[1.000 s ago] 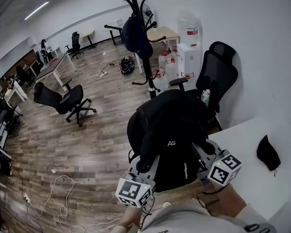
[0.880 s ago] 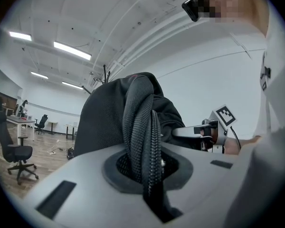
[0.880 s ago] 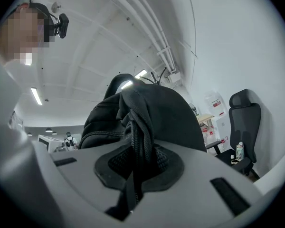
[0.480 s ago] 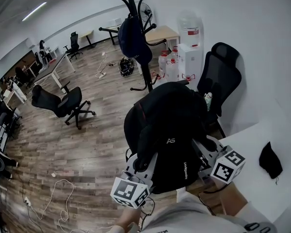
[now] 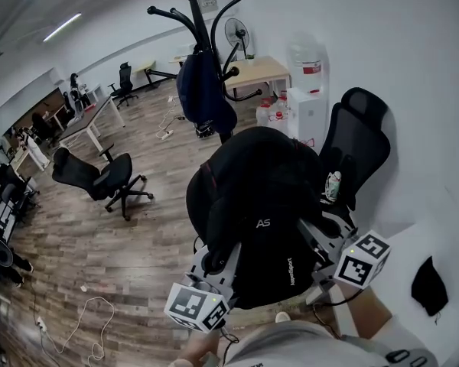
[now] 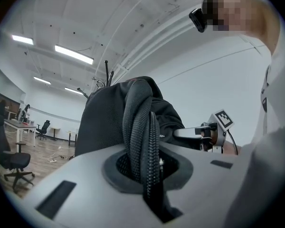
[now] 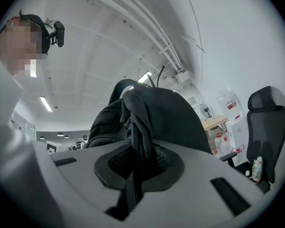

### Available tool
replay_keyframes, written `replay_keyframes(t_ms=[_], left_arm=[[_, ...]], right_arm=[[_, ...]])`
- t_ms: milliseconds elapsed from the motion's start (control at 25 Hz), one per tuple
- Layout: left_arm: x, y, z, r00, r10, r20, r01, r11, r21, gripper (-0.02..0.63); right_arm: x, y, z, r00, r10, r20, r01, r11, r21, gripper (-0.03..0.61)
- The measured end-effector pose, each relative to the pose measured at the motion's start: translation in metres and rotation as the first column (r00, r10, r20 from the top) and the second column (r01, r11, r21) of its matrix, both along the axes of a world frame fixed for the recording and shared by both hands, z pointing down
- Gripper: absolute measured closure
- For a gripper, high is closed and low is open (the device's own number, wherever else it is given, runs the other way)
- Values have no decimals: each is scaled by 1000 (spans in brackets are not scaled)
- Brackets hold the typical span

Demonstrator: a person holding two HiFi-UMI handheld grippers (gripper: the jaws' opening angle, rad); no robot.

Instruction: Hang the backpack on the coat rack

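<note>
Both grippers carry a black backpack (image 5: 260, 205) up in front of me. My left gripper (image 5: 214, 262) is shut on a black padded strap (image 6: 141, 137) at the pack's lower left, the strap pinched between its jaws (image 6: 148, 175). On the lower right, my right gripper (image 5: 321, 235) is shut on another strap (image 7: 137, 141), with webbing bunched between the jaws (image 7: 135, 175). The black coat rack (image 5: 206, 29) stands just beyond the pack, upright, with curved hooks at the top. A dark blue bag (image 5: 203, 90) hangs on it.
A black office chair (image 5: 356, 147) and a water dispenser (image 5: 310, 82) stand close on the right by the wall. A white desk (image 5: 444, 235) with a black pouch (image 5: 428, 281) is at lower right. Another chair (image 5: 92, 178) and floor cables (image 5: 76, 319) lie left.
Both grippers have carried the backpack forward and slightly up, toward the coat rack. The rack now stands nearer and larger above the pack. The grips look unchanged.
</note>
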State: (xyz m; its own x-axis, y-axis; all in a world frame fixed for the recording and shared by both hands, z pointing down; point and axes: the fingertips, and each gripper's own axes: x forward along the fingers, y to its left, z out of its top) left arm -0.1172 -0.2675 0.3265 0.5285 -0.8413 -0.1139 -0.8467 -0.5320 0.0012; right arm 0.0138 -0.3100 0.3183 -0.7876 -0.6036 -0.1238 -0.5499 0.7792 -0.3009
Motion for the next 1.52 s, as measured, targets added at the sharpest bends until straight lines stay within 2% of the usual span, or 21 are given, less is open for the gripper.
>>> replay_keyframes(t_ms=[400,880,1080,1280,1520], left_arm=[[9,-78,-36,999,-28,17,28,999,37,578],[0,-133,-77,993,-117,-3,117,990,80,577],[-6,-150,-85,986,-168,-2,167,983,79,577],[-19,-172,-75,975,-223,-2,223,974,40,578],[-27,-187,-79,972,-236,-11,237,970,46,578]], right_arm=[[8,-87,-34,999,-39,22,38,998,42,545],[-2,-153,-72,993,-106,58,101,992,74,545],[-7,-172,-78,992,-109,55,104,991,90,545],[-19,-193,-69,995,-95,42,91,993,80,545],[-26,-208,-72,994,-93,53,89,994,71,545]])
